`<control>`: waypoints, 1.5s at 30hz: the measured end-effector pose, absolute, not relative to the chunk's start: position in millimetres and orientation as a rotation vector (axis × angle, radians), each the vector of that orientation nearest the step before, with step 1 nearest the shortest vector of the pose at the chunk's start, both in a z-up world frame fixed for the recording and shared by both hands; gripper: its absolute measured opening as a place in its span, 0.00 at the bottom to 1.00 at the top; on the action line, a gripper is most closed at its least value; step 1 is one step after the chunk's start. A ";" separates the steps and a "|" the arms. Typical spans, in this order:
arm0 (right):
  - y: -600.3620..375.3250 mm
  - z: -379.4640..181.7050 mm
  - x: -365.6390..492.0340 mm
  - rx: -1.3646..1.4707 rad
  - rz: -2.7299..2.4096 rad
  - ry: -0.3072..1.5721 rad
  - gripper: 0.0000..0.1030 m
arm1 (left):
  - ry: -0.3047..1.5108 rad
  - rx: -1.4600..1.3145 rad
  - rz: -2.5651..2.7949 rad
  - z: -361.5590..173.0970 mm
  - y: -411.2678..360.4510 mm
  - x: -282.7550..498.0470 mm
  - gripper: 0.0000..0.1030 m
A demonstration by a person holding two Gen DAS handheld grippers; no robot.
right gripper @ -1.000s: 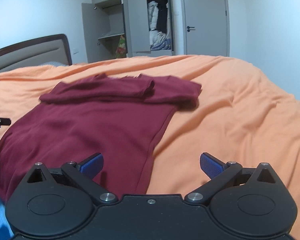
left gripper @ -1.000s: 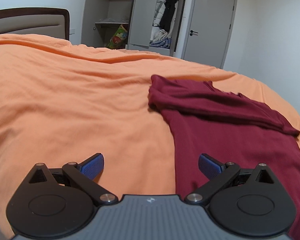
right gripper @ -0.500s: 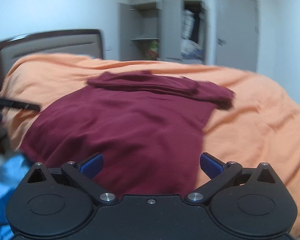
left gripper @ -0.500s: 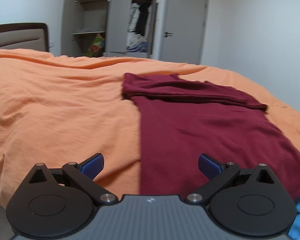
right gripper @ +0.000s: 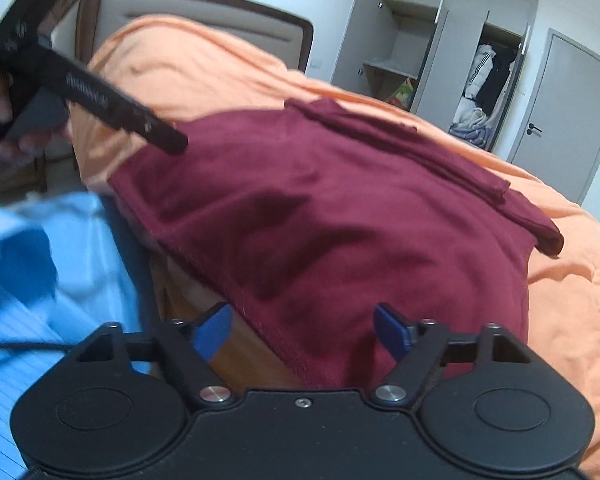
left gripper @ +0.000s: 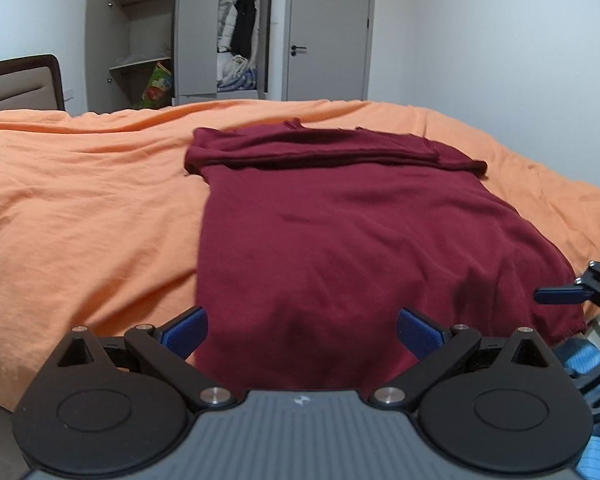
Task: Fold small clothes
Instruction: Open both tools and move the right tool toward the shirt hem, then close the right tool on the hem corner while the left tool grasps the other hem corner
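A maroon T-shirt [left gripper: 340, 236] is lying flat on the orange bedcover [left gripper: 79, 208], its body stretching from the near edge of the bed toward the middle. The sleeves and top part are already lying folded across it in a band [left gripper: 324, 150] at the far end, and the hem [right gripper: 259, 320] is hanging a little over the near edge.

The left gripper [left gripper: 302, 330] is hovering at the near edge over the hem's left part, its blue fingers [left gripper: 183, 330] spread wide and gripping nothing. The right gripper [right gripper: 304, 330] is hovering by the other part of the hem, near the corner where the cloth is drooping off the bed; its fingers [right gripper: 392, 334] are also standing spread and empty. In the right wrist view, the person's hand [right gripper: 3, 120] is holding the left gripper's handle, with a light blue garment [right gripper: 23, 264] showing below, off the bed.

Judging from this, the sleeve fold looks finished and the step in hand is the approach to the hem for a lengthwise fold. The next move is probably calling for each gripper to drop onto a hem corner, pinch both layers of cloth, then lift together and carry the hem toward the folded band. The overhanging edge may be slipping from a shallow pinch, so a deep bite seems wise.
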State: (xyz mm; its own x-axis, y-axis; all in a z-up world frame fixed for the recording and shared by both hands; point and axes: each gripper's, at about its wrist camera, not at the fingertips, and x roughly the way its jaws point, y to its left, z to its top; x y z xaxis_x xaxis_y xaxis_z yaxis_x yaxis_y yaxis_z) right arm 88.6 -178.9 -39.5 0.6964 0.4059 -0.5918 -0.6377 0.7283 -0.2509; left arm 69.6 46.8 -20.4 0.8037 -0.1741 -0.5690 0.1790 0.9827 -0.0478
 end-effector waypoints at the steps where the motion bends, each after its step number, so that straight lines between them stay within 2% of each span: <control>1: -178.3 -43.3 88.5 -0.492 0.598 0.540 0.70 | 0.612 0.009 -0.193 -21.7 45.6 69.7 1.00; 8: -166.7 -69.9 72.4 -0.721 0.523 0.497 0.66 | 0.637 0.003 -0.191 -26.7 45.4 67.8 1.00; 10: -161.4 -77.1 69.1 -0.792 0.492 0.471 0.60 | 0.641 0.005 -0.185 -26.5 46.6 67.5 1.00; 12: -159.4 -81.6 68.3 -0.829 0.459 0.448 0.46 | 0.638 0.009 -0.179 -25.6 48.4 66.7 1.00; 24: -167.1 -63.7 51.3 -0.800 0.469 0.332 0.11 | 0.625 -0.015 -0.183 -21.3 55.6 58.1 1.00; 35: -182.9 11.8 76.4 -0.488 0.539 0.339 0.10 | 0.487 0.147 -0.372 -14.8 20.3 29.0 1.00; 43: -180.9 51.1 97.2 -0.461 0.571 0.300 0.10 | 0.446 0.314 -0.357 -28.3 -15.3 39.9 0.99; 45: -182.3 56.3 96.9 -0.455 0.566 0.292 0.10 | 0.432 0.347 -0.316 -32.1 -18.8 41.2 0.89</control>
State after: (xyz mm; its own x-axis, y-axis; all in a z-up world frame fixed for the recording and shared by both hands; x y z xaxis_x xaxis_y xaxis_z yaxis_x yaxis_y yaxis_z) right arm 96.9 -182.3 56.3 0.8074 0.4465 -0.3857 -0.5729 0.7495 -0.3317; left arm 41.2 -18.8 -32.1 0.8615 -0.2224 -0.4565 0.3674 0.8935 0.2581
